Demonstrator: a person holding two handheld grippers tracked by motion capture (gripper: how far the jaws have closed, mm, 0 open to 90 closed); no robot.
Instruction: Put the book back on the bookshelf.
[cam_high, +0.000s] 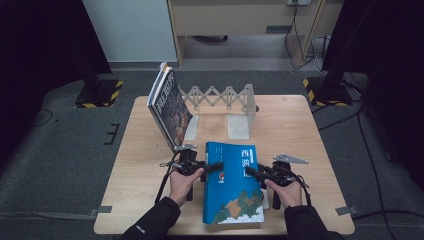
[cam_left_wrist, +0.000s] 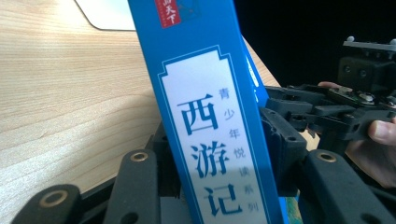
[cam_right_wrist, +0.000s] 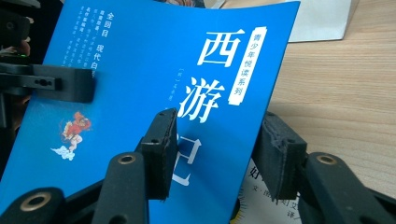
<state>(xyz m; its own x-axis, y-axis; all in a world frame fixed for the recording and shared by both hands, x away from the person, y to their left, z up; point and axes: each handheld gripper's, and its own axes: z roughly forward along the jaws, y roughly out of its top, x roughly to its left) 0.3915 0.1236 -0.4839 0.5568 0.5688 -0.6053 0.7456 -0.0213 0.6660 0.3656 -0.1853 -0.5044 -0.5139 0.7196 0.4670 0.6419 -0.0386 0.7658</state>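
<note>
A blue paperback book (cam_high: 232, 185) with white Chinese lettering lies near the table's front edge, between the two hands. My left gripper (cam_high: 217, 166) comes in from the left and is shut on the book's spine (cam_left_wrist: 210, 116); one pad sits on each side of it (cam_left_wrist: 219, 158). My right gripper (cam_high: 248, 172) comes in from the right at the book's open edge. There one pad lies on the front cover (cam_right_wrist: 140, 70) and the other sits against the cover's edge, so this gripper (cam_right_wrist: 215, 154) is shut on the bowed cover. A white printed page (cam_right_wrist: 261, 196) shows under that edge.
Two dark-covered books (cam_high: 170, 107) lean at the back left of the wooden table (cam_high: 300, 130), against an expanding scissor-type book rack (cam_high: 220, 97) with a pale end plate (cam_high: 240, 120). Dark floor, cables and stand feet surround the table.
</note>
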